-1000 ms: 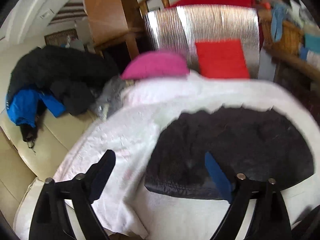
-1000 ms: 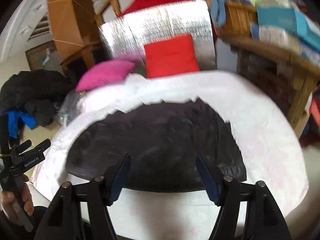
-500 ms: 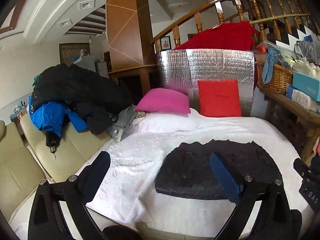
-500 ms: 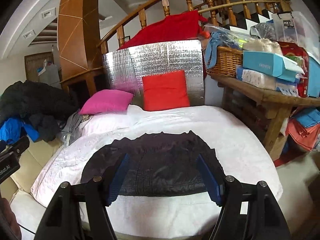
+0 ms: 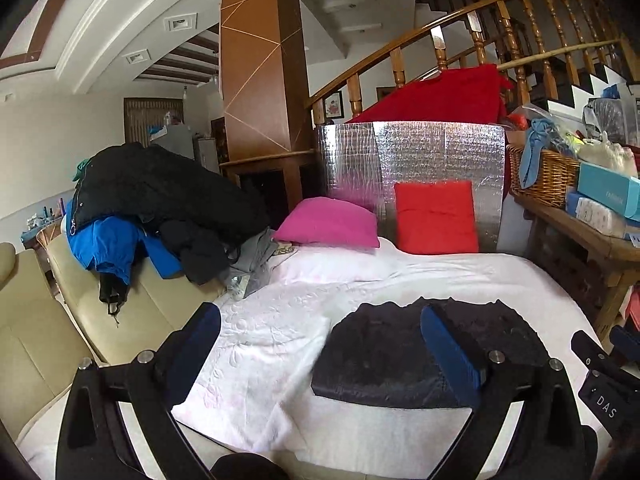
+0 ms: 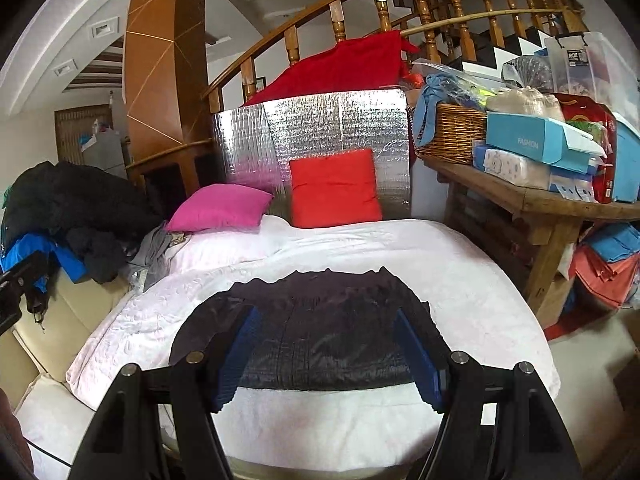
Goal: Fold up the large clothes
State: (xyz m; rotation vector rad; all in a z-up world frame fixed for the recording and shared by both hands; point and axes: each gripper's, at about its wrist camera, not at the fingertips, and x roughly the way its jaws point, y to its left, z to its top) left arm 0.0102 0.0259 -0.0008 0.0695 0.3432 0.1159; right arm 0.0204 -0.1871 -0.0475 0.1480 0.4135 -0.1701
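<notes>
Left wrist view: left gripper (image 5: 320,334) gapes empty, the folded dark garment (image 5: 424,356) at four o'clock on the white bedspread (image 5: 280,320). Right wrist view: right gripper (image 6: 326,338) is likewise spread and empty, garment (image 6: 320,344) dead centre; this fold looks finished, so next likely comes fetching another from the pile (image 6: 72,216) at nine o'clock.

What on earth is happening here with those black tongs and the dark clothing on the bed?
A person is folding laundry using hand-held tongs, one in each hand. The dark garment lies folded into a compact rectangle on the white blanket. Both the left tongs and the right tongs are open and hold nothing, raised above the garment. More clothes sit piled on the sofa to the left, so this piece looks finished.
</notes>
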